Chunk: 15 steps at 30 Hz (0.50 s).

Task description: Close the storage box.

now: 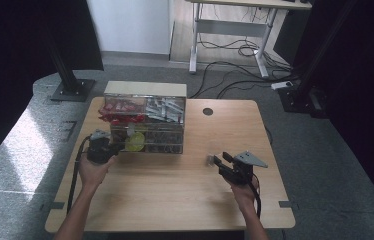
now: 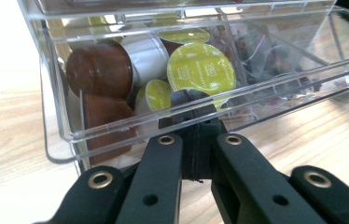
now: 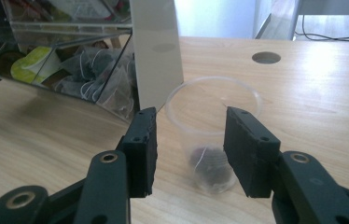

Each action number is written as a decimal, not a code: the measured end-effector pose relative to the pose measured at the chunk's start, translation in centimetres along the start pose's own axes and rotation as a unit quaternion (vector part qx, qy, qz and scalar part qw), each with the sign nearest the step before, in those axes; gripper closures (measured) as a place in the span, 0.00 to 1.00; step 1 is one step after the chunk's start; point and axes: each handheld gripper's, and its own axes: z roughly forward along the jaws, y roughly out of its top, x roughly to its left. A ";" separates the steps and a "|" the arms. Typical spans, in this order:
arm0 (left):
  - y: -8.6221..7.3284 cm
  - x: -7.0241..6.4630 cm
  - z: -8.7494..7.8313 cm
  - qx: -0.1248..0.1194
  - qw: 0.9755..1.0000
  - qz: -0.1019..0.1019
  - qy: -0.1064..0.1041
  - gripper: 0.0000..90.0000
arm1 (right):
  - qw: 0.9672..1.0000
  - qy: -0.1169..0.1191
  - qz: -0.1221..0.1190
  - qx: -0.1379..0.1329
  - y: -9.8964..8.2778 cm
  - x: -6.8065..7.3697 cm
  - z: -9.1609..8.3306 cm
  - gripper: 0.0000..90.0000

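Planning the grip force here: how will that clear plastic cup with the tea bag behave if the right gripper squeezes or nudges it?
The clear cup looks thin-walled, so it would probably buckle under a firm squeeze. Holding just a tea bag, it is likely light and may slide or tip when nudged by the right gripper.

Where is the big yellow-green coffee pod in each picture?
High view: the yellow-green coffee pod sits at the lower left front of the clear drawer organizer, beside the left tongs.
Left gripper view: upper middle, inside the open drawer, just above the shut tongs.
Right gripper view: far upper left, lying in the drawer.
Shared landmark: the organizer's open bottom drawer.
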 end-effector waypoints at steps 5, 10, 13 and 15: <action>-0.5 0.1 0.1 0.002 1.000 -0.003 -0.002 1.00 | 1.000 0.002 -0.005 0.008 -0.3 0.4 0.2 0.60; -1.0 0.1 0.1 0.006 1.000 -0.005 -0.003 1.00 | 1.000 0.002 -0.004 0.011 -0.4 0.4 0.2 0.60; -1.4 0.2 0.3 0.010 1.000 -0.005 -0.003 1.00 | 1.000 0.003 -0.007 0.013 -0.5 0.4 0.3 0.60; -1.5 0.2 0.5 0.011 1.000 -0.007 -0.003 1.00 | 1.000 0.004 -0.006 0.014 -0.5 0.5 0.4 0.60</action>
